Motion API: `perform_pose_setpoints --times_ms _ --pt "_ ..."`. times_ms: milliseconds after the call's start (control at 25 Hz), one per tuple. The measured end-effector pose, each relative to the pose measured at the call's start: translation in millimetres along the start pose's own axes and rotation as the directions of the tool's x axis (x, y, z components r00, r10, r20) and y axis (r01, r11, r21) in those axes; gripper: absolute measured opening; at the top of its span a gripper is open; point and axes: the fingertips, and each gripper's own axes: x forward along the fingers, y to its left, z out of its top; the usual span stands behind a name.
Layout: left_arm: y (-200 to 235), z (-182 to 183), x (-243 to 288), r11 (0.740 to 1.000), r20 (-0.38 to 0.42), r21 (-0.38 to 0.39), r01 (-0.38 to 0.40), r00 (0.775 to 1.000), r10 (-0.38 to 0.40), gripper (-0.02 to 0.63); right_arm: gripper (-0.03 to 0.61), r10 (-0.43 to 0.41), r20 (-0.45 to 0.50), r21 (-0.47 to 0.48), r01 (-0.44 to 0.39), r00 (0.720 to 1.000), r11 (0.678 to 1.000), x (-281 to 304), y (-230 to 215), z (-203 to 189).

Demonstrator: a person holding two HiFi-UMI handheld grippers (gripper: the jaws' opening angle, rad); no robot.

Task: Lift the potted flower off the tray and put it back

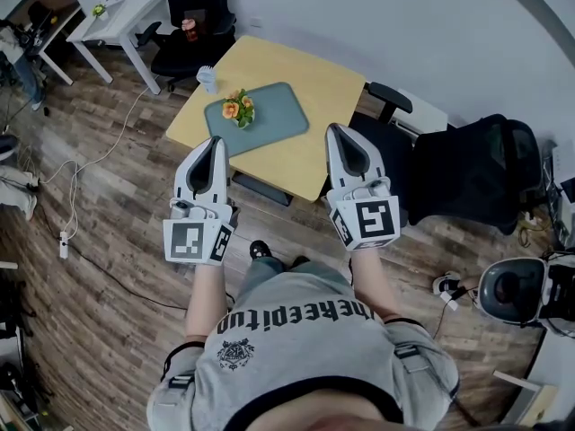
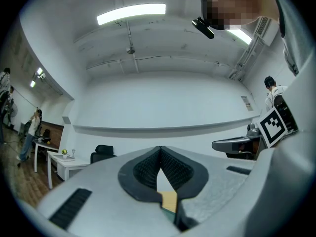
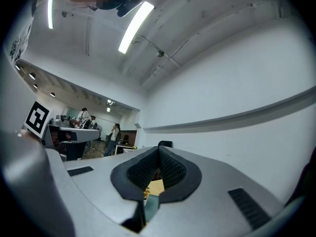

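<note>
The potted flower [image 1: 238,109], orange blooms with green leaves, stands on the left end of the grey-green tray [image 1: 277,112], which lies on the yellow table [image 1: 310,77]. My left gripper [image 1: 218,140] hovers just short of the table's near edge, in front of the tray, shut with nothing in it. My right gripper [image 1: 334,128] hangs over the table's near right part, also shut and empty. In the left gripper view the left gripper [image 2: 160,149] has its pads meeting at the tips. Through the right gripper [image 3: 158,149] a sliver of the flower [image 3: 146,191] shows.
A small pale blue cup [image 1: 207,78] stands on the table beside the tray's far left corner. Black office chairs stand behind the table [image 1: 193,16] and to its right [image 1: 467,173]. A white desk [image 1: 117,21] is at the far left. A cable [image 1: 72,182] runs across the wood floor.
</note>
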Motion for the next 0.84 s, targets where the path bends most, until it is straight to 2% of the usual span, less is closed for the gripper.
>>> perform_pose_setpoints --times_ms 840 --pt "-5 0 -12 1.000 -0.003 0.002 -0.028 1.000 0.028 0.003 0.003 0.004 0.012 0.003 -0.004 1.000 1.000 -10 1 2"
